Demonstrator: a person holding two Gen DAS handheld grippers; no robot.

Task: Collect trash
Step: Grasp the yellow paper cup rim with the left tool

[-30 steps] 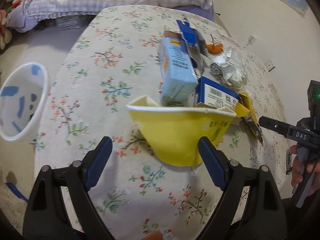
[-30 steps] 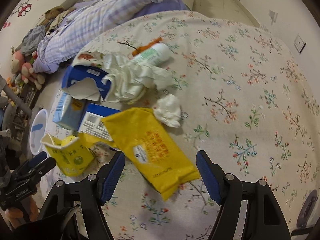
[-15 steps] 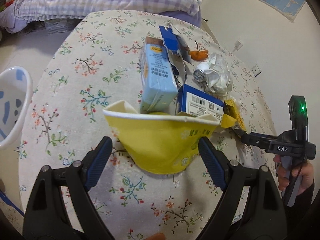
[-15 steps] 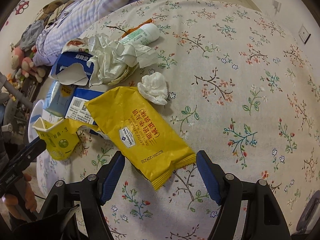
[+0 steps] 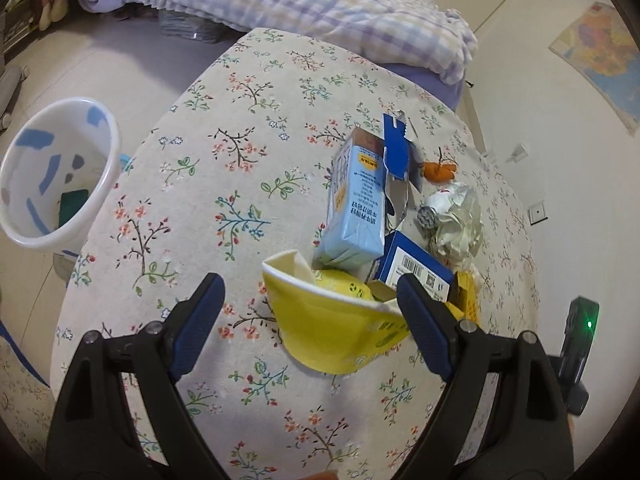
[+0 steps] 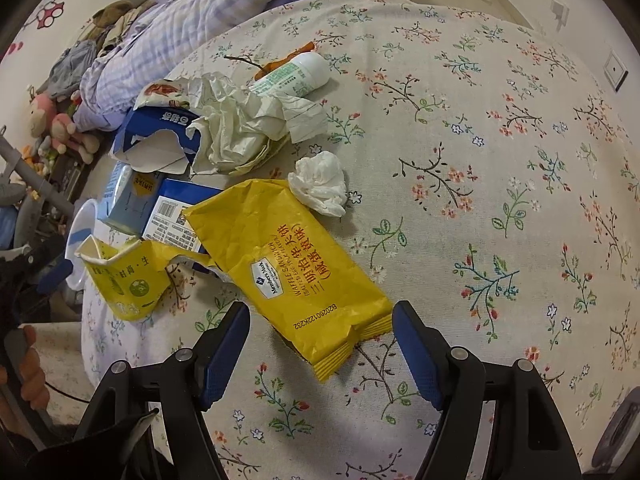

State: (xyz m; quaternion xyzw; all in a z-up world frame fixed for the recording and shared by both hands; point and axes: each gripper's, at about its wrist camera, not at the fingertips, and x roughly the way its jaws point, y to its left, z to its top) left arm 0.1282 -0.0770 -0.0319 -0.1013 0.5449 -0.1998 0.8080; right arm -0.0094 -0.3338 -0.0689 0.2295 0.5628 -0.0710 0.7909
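Hovering low over the floral tablecloth (image 5: 248,128), left gripper (image 5: 310,306) pointing forward and slightly down, jaws spread wide and clamping nothing. Sitting between the blue pads, nearer the right one, a crushed yellow paper cup (image 5: 340,328), its white rim gaping toward 12 o'clock. Touching or merely overlapping the right pad: cannot tell from this view.

Lying just past the cup at 12 o'clock, a light blue carton (image 5: 356,208); leaning beside it at 1 o'clock, a torn dark blue box (image 5: 396,152). Resting at 3 o'clock of the carton's base, a blue barcode box (image 5: 416,272). Further at 2 o'clock, crumpled paper (image 5: 460,228) and an orange scrap (image 5: 440,170). Standing on the floor off the table edge at 9 o'clock, a white bin (image 5: 108,160) with blue patches.

Poised above the same table, right gripper (image 6: 320,340) also gaping wide, gripping nothing, aimed forward along the cloth. Lying between its fingers and stretching toward 11 o'clock, a yellow snack wrapper (image 6: 292,260), crimped end nearest the pads. Sitting just beyond the wrapper at 12 o'clock, a white tissue ball (image 6: 320,184). At 11 o'clock, more crumpled paper, and past it a white bottle (image 6: 296,74) lying on its side. Showing at 9 o'clock, the yellow cup again, with the left tool's dark frame and a hand (image 6: 28,376) at the picture's left edge.
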